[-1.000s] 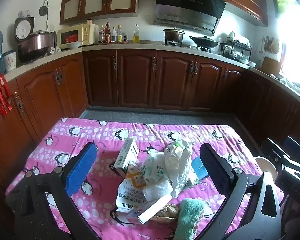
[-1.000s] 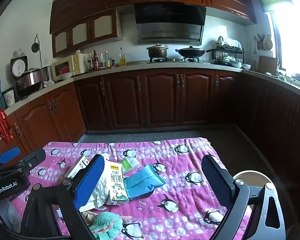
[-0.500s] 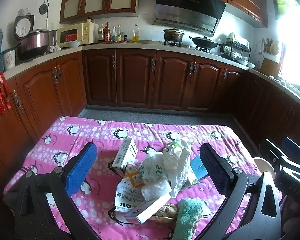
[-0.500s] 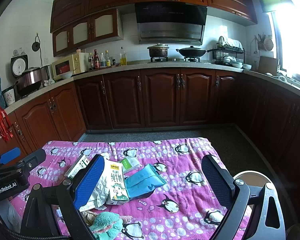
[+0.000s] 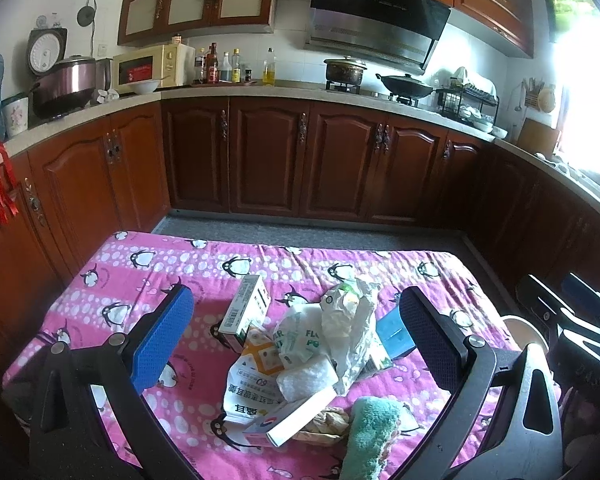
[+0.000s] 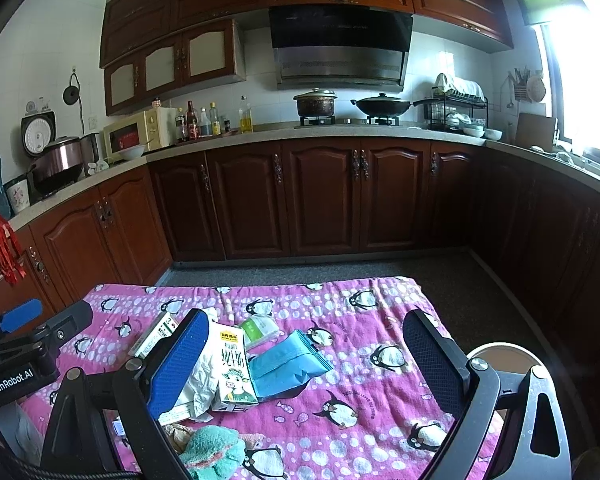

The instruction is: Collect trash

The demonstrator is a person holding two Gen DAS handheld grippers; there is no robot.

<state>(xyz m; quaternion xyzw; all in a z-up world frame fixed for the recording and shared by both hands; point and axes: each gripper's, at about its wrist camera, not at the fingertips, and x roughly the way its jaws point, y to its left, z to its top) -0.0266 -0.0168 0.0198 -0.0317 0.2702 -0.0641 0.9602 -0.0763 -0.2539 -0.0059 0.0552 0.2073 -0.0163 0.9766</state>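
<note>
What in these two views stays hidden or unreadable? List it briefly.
- Bin: right view, only the rim shows; the right gripper's finger hides the inside.
- Bottom of the trash pile: left view, covered by the wrappers on top.
- Green cloth: left view, cut off by the bottom edge.

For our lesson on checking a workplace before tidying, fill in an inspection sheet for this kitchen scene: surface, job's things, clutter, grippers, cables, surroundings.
Surface: pink penguin cloth, wrinkled.
Job's things: milk carton, blue packet, white box, crumpled bags heaped together; round bin beside the table.
Clutter: teal towel at near edge.
Grippers: left gripper and right gripper both open, holding nothing.
Cables: nothing seen.
Surroundings: dark wood cabinets, pot and wok on stove.
</note>
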